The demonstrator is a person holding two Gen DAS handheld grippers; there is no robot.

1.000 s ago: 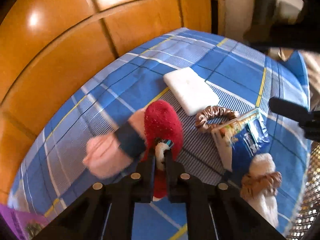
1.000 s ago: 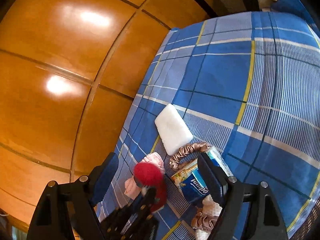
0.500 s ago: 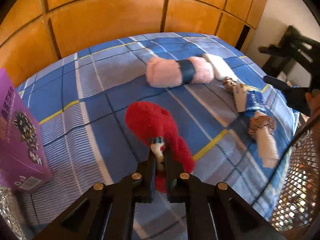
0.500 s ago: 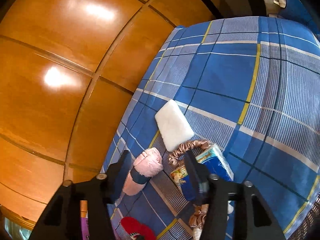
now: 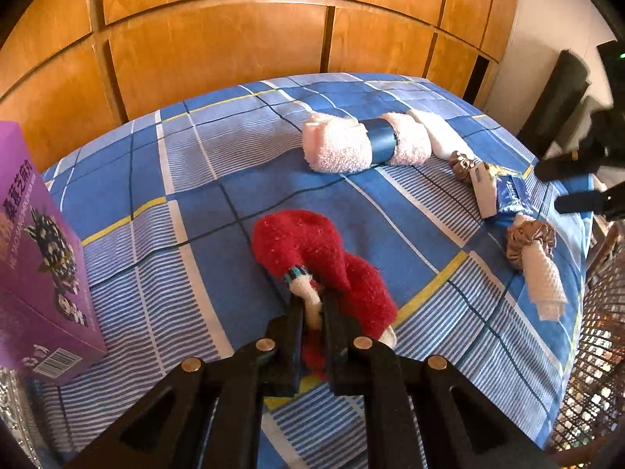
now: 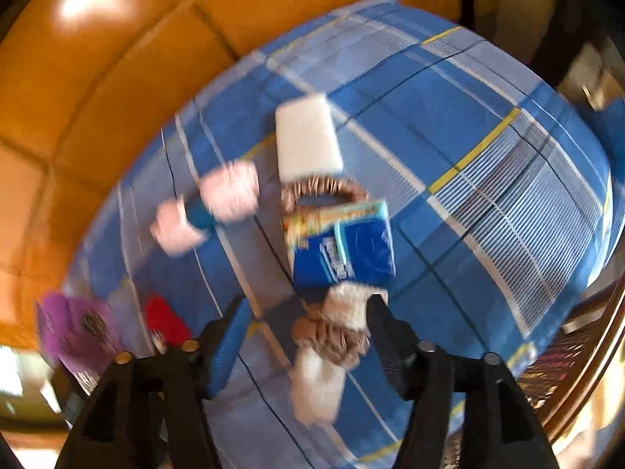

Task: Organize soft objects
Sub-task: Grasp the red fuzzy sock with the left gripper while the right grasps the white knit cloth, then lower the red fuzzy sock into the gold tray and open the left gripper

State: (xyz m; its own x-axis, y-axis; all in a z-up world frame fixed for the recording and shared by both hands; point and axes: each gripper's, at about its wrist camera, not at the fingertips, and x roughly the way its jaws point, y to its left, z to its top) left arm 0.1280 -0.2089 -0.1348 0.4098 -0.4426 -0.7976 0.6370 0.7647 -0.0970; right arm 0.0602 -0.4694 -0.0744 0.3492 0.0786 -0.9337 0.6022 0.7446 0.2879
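Observation:
On the blue plaid bedspread (image 5: 187, 179) lies a fuzzy red sock (image 5: 312, 250), and my left gripper (image 5: 312, 305) is shut on its white tip. My right gripper (image 6: 308, 312) hangs over a white cloth roll wrapped in a brown scrunchie (image 6: 332, 336). Its jaws are opening, and the roll lies between them without either pad pressing on it. That view is blurred. A pink towel roll with a blue band (image 5: 367, 144) lies farther back. The right gripper's fingers (image 5: 566, 168) show at the right edge of the left wrist view.
A white pad (image 6: 306, 136), a loose brown scrunchie (image 6: 324, 191) and a blue tissue pack (image 6: 347, 246) lie clustered beyond the white roll. A purple box (image 5: 35, 258) stands at the left. Wooden panels (image 5: 218, 39) back the bed; a wire mesh basket (image 5: 597, 312) sits right.
My left gripper carried the red sock away from the pile, toward the purple box. My right gripper rolled and came over the white roll with the scrunchie; its jaws narrowed, then widened.

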